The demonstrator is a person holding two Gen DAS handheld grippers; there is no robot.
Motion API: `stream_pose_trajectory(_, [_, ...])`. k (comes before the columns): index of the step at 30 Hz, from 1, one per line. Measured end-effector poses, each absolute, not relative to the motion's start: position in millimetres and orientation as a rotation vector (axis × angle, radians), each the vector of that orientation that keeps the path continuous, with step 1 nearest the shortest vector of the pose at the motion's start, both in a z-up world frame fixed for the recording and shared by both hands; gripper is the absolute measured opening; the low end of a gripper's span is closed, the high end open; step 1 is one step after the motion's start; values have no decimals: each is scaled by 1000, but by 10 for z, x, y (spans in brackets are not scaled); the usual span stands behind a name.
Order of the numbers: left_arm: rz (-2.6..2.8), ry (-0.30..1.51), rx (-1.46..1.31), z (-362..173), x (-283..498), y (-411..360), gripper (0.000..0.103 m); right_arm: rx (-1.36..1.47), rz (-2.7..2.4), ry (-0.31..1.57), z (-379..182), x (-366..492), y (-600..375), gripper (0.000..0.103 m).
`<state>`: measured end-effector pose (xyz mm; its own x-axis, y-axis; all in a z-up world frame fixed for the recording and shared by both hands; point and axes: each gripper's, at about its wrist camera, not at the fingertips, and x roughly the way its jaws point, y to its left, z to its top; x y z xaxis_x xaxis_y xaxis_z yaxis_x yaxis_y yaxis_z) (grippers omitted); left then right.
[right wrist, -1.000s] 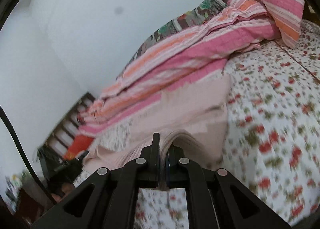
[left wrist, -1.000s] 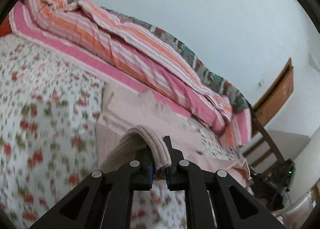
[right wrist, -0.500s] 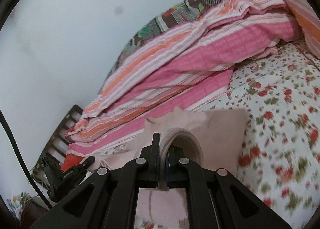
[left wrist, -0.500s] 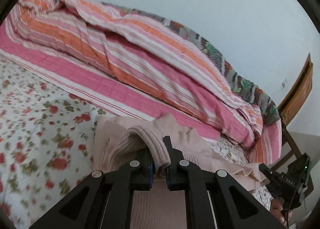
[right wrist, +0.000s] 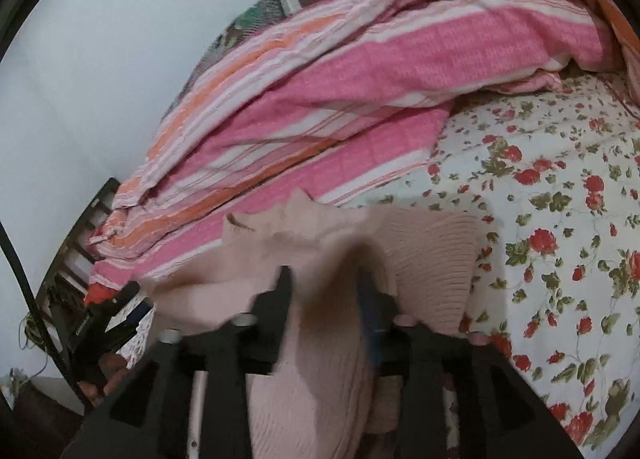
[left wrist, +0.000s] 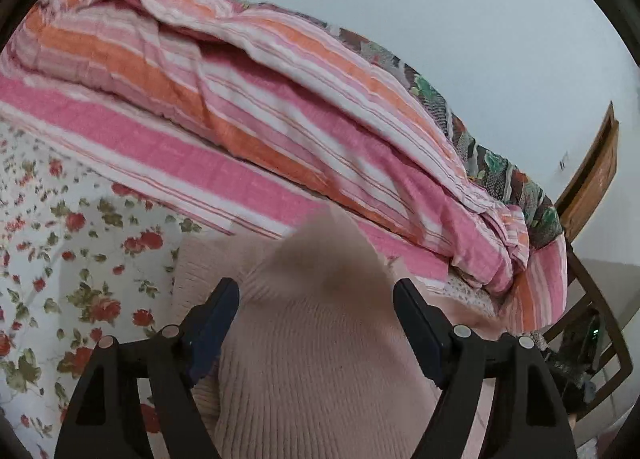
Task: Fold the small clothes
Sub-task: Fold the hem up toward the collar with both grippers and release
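floral bedsheet (left wrist: 72, 267), striped quilt (left wrist: 280, 131), pale wall (left wrist: 460, 11)

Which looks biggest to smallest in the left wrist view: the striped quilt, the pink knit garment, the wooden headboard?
1. Striped quilt.
2. Pink knit garment, though it lies right at the camera, so its apparent size is inflated.
3. Wooden headboard, far off and only partly visible.
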<state>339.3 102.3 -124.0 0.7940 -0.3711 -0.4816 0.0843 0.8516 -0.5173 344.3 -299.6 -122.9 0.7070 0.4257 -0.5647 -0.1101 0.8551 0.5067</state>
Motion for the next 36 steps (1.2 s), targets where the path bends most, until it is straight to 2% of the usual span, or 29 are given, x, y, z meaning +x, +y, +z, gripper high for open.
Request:
stream_pose_trajectory(9, [-216,669,-366,-1253,2975,915,78,280,304,720,-926,2952,-2676,40])
stream_pose_trajectory(12, [-206,675,-389,-1249,2667,987,78,257,318,727,-905,2638,-2626,46])
stream_pose_trajectory(17, [-207,688,-442,-1323,2227,1059,78,276,357,789,-1063,2234,-2605,52])
stream_pose_trajectory(21, [-224,708,-504,-1465,1974,1070,78,280,350,853,-1306,2124,-2585,52])
stream_pose_trajectory(24, [-240,761,-516,-1604,2027,1016,78,327,324,886,-1440,2193,-2662,52])
stream_pose_trajectory(30, [-228,751,-579,-1681,2320,1026,78,567,332,879,-1552,2431,-2932,55])
stream_pose_trajectory(33, [-205,735,-642,-1701,2442,1068,74,647,304,870,-1631,2593,-3023,55])
stream_pose_trajectory(36, [-168,728,-669,-1717,2521,1072,57,638,293,864,-1647,2719,-2991,54])
